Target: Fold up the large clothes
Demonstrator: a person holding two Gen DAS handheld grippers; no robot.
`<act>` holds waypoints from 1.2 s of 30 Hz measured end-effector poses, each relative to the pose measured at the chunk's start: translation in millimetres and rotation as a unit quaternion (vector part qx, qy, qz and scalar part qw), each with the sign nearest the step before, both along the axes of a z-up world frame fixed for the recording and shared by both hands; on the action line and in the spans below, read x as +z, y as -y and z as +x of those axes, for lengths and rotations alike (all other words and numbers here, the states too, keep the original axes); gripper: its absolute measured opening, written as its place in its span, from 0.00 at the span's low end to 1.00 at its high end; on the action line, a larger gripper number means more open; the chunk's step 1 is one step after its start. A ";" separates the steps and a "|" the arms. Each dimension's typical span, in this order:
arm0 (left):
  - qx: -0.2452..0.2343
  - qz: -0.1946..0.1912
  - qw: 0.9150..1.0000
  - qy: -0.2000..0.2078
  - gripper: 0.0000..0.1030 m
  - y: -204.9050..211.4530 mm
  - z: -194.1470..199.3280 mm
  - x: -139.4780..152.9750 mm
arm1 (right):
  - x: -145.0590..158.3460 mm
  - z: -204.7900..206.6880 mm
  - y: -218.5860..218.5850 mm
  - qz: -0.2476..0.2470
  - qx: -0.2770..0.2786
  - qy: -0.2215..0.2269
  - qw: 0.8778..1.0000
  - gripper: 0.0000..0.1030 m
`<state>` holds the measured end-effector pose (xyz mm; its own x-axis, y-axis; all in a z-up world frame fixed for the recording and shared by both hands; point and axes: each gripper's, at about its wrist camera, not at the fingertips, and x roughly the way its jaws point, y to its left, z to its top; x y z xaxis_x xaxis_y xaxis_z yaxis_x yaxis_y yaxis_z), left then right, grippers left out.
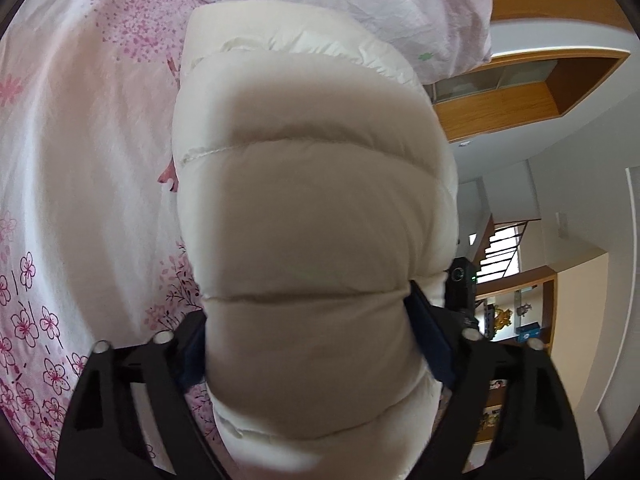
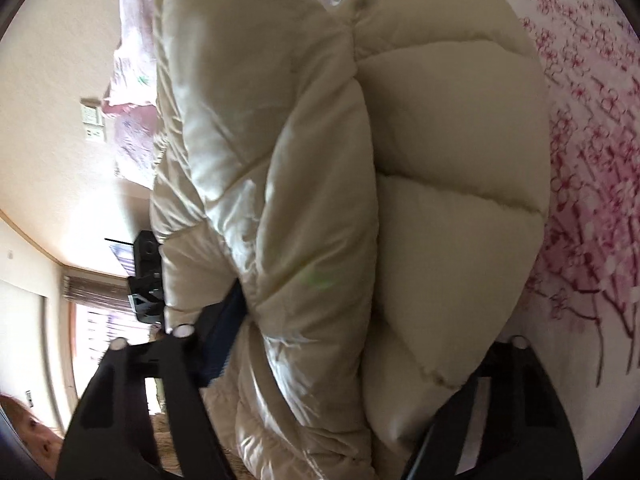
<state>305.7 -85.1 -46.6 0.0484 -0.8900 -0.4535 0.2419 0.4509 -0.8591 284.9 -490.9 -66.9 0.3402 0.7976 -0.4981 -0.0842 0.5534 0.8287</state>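
A puffy cream quilted jacket [image 1: 312, 208] fills the middle of the left wrist view and hangs above the bed. My left gripper [image 1: 308, 336] is shut on a thick fold of it, its dark pads pressed on both sides. In the right wrist view the same jacket [image 2: 328, 184] bulges between the fingers. My right gripper [image 2: 344, 360] is shut on another bunched part of it. The right gripper's right finger is mostly hidden by the fabric. The other gripper's black body [image 2: 146, 280] shows at the jacket's left edge.
A white bed sheet with pink blossom print [image 1: 80, 184] lies under the jacket, also in the right wrist view [image 2: 592, 200]. A pale floral quilt [image 1: 420, 8] is bunched at the bed's far end. Wooden shelving [image 1: 520, 104] and walls stand beyond.
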 end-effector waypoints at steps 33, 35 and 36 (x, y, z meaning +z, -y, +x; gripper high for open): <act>0.203 0.089 0.973 0.065 0.58 -219.3 10.6 15.2 | -1.3 62.4 -213.7 -0.049 0.079 0.038 0.995 0.47; 0.201 0.110 0.971 0.074 0.63 -214.3 10.8 14.2 | -5.0 60.0 -216.6 -0.061 0.073 0.031 0.995 0.52; 0.201 0.126 0.968 0.080 0.66 -209.9 11.7 15.5 | -5.2 56.9 -214.0 -0.071 0.068 0.026 0.995 0.57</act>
